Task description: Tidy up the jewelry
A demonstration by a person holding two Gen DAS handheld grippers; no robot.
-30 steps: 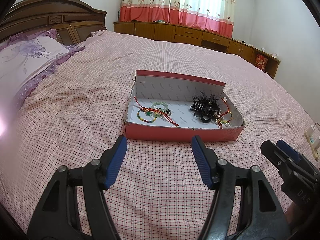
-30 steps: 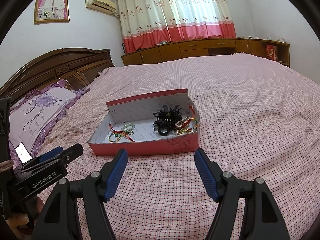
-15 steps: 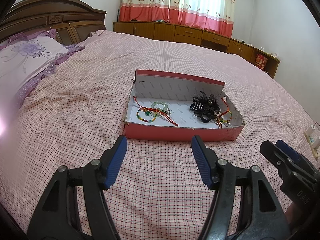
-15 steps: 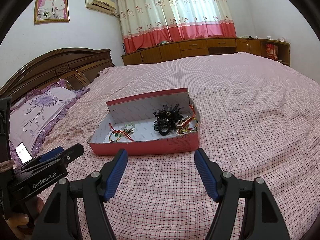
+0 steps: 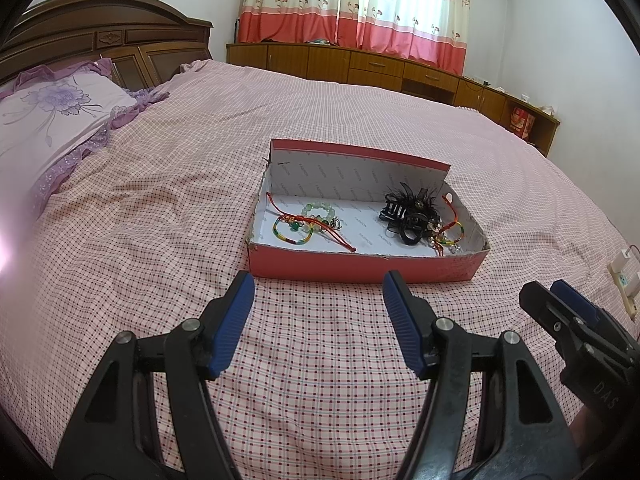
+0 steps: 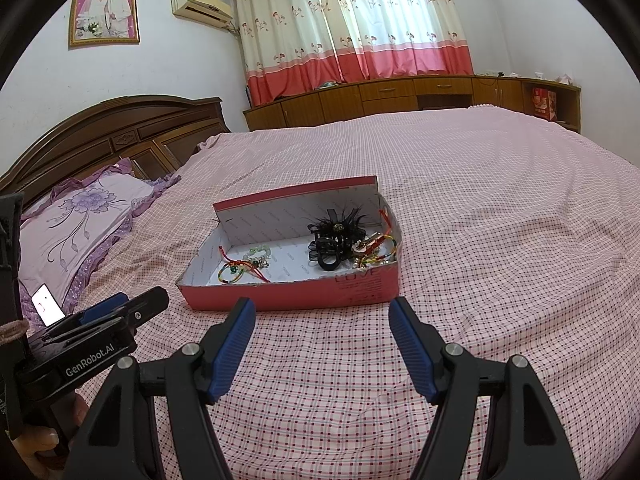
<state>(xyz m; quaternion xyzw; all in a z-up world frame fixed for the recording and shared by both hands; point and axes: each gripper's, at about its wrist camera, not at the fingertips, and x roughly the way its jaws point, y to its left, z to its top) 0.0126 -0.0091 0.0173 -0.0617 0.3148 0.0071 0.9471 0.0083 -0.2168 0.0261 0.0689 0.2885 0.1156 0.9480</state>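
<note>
A shallow red box [image 5: 360, 268] [image 6: 288, 294] with a white inside lies on the pink checked bed. In its left part lie a pale green bead bracelet [image 5: 318, 211] [image 6: 259, 251], a rainbow bracelet [image 5: 292, 232] [image 6: 230, 273] and a red cord. In its right part lie a black feathered hair clip [image 5: 412, 212] [image 6: 334, 240] and red-gold bracelets [image 5: 450, 234] [image 6: 374, 252]. My left gripper [image 5: 318, 300] is open and empty, in front of the box. My right gripper [image 6: 322, 324] is open and empty, also just in front of the box.
A purple floral pillow [image 5: 44, 120] and the wooden headboard [image 6: 120, 136] are at the left. A phone [image 6: 48, 304] lies by the pillow. Wooden cabinets [image 6: 400, 94] and curtains line the far wall. A power strip [image 5: 624, 280] lies at the right bed edge.
</note>
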